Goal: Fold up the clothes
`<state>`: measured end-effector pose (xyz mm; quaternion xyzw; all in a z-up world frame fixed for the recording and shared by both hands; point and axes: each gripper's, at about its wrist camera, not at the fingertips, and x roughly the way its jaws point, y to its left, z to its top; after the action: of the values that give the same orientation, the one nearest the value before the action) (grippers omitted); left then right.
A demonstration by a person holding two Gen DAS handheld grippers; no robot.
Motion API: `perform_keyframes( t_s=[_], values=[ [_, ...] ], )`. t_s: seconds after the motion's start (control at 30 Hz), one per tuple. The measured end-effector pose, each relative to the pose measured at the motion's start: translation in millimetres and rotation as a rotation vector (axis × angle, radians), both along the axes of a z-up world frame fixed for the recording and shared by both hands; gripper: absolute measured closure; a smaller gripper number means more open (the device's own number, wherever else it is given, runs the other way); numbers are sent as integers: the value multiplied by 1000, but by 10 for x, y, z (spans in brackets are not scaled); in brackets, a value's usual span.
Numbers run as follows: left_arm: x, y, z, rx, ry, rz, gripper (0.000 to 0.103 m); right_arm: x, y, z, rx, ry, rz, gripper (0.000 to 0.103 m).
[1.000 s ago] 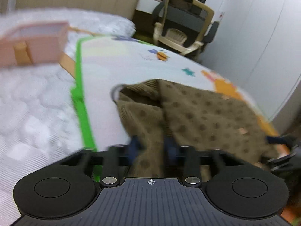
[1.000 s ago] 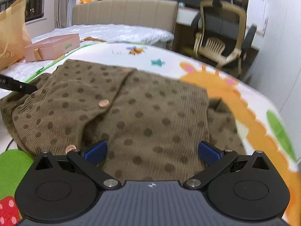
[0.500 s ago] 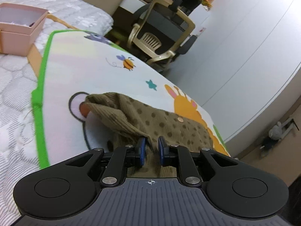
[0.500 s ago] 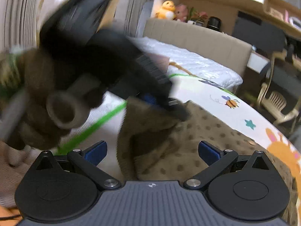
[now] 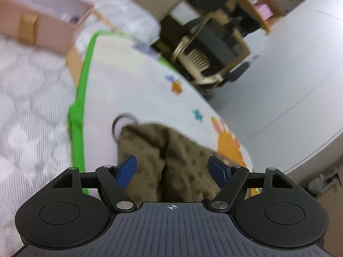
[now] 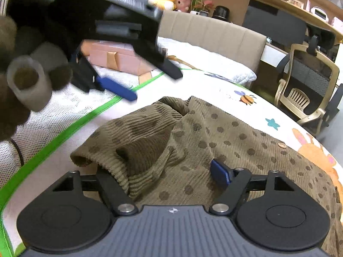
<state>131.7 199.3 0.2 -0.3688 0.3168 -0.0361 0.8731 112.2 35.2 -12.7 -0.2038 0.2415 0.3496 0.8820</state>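
The olive polka-dot corduroy shirt [image 6: 193, 141] is lying rumpled on the cartoon play mat [image 6: 216, 85], its folded-over sleeve bunched at the near edge. The left gripper [image 5: 172, 168], clamped on that sleeve half a second ago, is now opening its jaws and letting the fabric drop, so this fold looks laid. Meanwhile the right gripper [image 6: 171, 175], spread widest a moment back, is closing around the sleeve bunch; its left finger is hidden under the cloth, so a firm pinch is not yet certain. The right wrist view is showing the left gripper [image 6: 120, 90] lifted clear above the mat's green border, and the shirt's buttons; the left view, blurred, is showing only the pink gift box [image 5: 42, 19] more fully.
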Motion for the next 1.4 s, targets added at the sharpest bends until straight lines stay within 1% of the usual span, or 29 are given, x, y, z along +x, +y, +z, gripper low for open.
perform_keyframes(
  t_s=[0.1, 0.17, 0.2, 0.23, 0.27, 0.3, 0.33, 0.43, 0.5, 0.53, 0.6, 0.67, 0.7, 0.73, 0.77, 0.8, 0.83, 0.87, 0.93, 1.0, 1.03, 1.13, 1.2, 1.3, 1.37, 1.4],
  values=[
    [123, -126, -142, 5, 66, -32, 24, 8, -73, 23, 23, -1, 3, 38],
    [209, -211, -181, 28, 85, -32, 28, 11, -129, 34, 33, -6, 0, 43],
    [245, -238, -174, 31, 84, -37, 44, 20, -161, 41, 35, -12, -7, 48],
    [280, -275, -146, 39, 81, -44, 67, 18, -206, 57, 48, -14, -6, 54],
    [313, -328, -80, 55, 76, -51, 71, 26, -268, 103, 68, -22, -10, 58],
    [345, -381, -14, 71, 71, -59, 72, 37, -334, 154, 90, -32, -16, 65],
    [376, -450, 73, 87, 57, -73, 78, 48, -399, 205, 112, -42, -22, 69],
    [478, -760, 439, 124, -29, -151, 90, 91, -699, 360, 185, -71, -67, 75],
    [613, -1096, 663, 121, -92, -234, 90, 132, -963, 445, 228, -86, -116, 75],
    [709, -1329, 747, 138, -114, -281, 90, 159, -1109, 475, 244, -89, -144, 75],
    [876, -1745, 853, 165, -133, -365, 90, 241, -1362, 451, 246, -87, -210, 75],
    [989, -2072, 950, 181, -141, -427, 87, 339, -1582, 375, 248, -49, -270, 75],
    [987, -2145, 1014, 191, -155, -440, 81, 389, -1670, 327, 252, -19, -292, 75],
    [956, -2165, 1079, 208, -169, -441, 68, 427, -1728, 274, 253, 3, -306, 75],
    [895, -2143, 1137, 227, -180, -431, 60, 450, -1741, 227, 248, 13, -312, 75],
    [836, -2100, 1184, 247, -184, -414, 44, 471, -1746, 182, 242, 21, -317, 75],
    [766, -2002, 1205, 266, -174, -382, 36, 491, -1750, 136, 236, 28, -323, 75],
    [683, -1872, 1201, 280, -156, -344, 34, 476, -1738, 88, 231, 37, -322, 75],
    [537, -1597, 1143, 286, -110, -264, 23, 475, -1750, 14, 217, 52, -321, 75],
    [387, -1299, 1022, 271, -49, -179, 19, 523, -1737, 5, 219, 58, -317, 75],
    [323, -1142, 924, 253, -10, -138, 16, 550, -1730, 3, 220, 61, -315, 75],
    [152, -751, 642, 189, 91, -21, 14, 541, -1769, 29, 221, 57, -311, 75],
    [62, -550, 526, 179, 122, 30, 13, 521, -1758, 43, 216, 49, -306, 74],
    [-57, -360, 425, 193, 156, 52, 13, 423, -1717, 124, 212, 42, -273, 67],
    [-114, -306, 381, 212, 165, 48, 12, 258, -1637, 246, 229, 37, -191, 58],
    [-128, -292, 362, 220, 165, 44, 11, 160, -1560, 304, 230, 26, -137, 46]
  ],
)
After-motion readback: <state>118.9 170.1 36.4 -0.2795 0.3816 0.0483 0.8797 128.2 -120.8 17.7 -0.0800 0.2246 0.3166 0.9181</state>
